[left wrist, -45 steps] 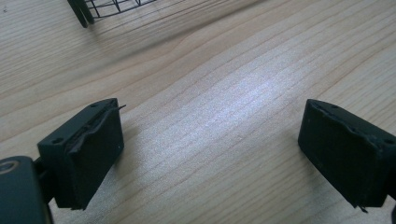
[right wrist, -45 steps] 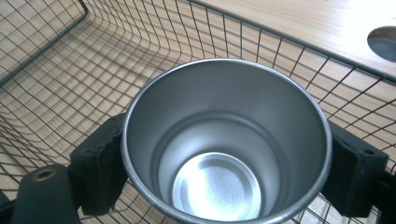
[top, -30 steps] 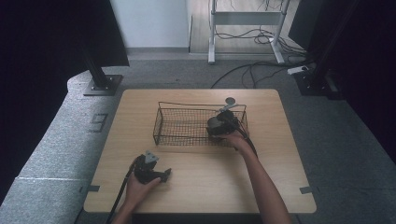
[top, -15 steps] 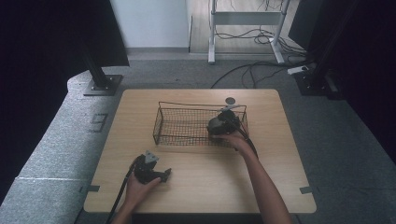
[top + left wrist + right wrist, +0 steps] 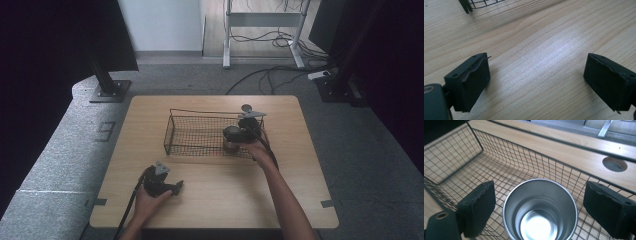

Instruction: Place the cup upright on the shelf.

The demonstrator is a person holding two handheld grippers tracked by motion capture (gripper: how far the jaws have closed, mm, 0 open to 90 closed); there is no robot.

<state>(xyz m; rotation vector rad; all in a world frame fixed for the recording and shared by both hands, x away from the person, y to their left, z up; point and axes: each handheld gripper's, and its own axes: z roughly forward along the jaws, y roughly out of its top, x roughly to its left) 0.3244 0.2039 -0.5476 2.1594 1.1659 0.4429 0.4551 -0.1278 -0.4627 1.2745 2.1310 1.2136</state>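
While our left gripper rests on the counter, fingers apart, our right gripper straddles the metal cup in the wire basket, fingers apart.

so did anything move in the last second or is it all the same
Barely anything moved. The right tongs stay at the basket's right end, jaws open either side of the upright metal cup, not gripping it. The left tongs stay open, low over the table near its front edge.
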